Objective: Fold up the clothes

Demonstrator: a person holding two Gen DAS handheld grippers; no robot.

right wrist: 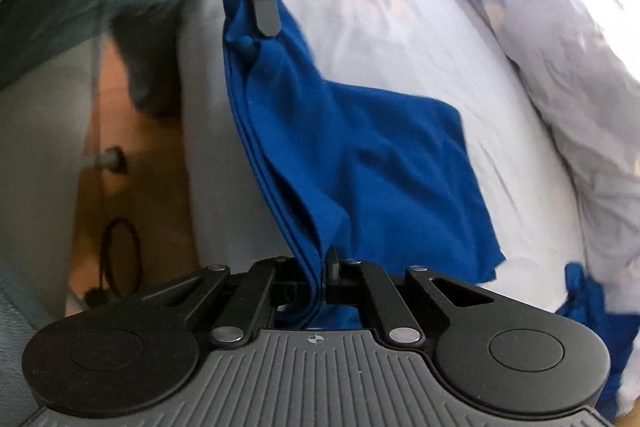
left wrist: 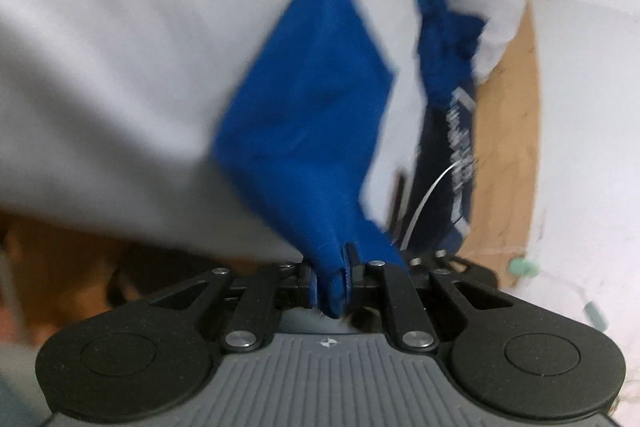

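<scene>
Blue garment (right wrist: 360, 155): soft matt knit cloth, finely creased, layered edges at the fold. Left gripper (left wrist: 332, 279) and right gripper (right wrist: 320, 279): matt black plastic linkage arms, bright metal rivets, grey ribbed matt housing. Bed sheet (right wrist: 400, 39) under the garment: pale smooth cloth, lightly wrinkled. Duvet (right wrist: 560, 39) beside the garment: printed cloth, puffy. Floor (left wrist: 504, 147) beside the bed: wood-look, satin.

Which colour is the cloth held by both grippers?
Plain blue cloth; the right wrist view shows it best.
</scene>
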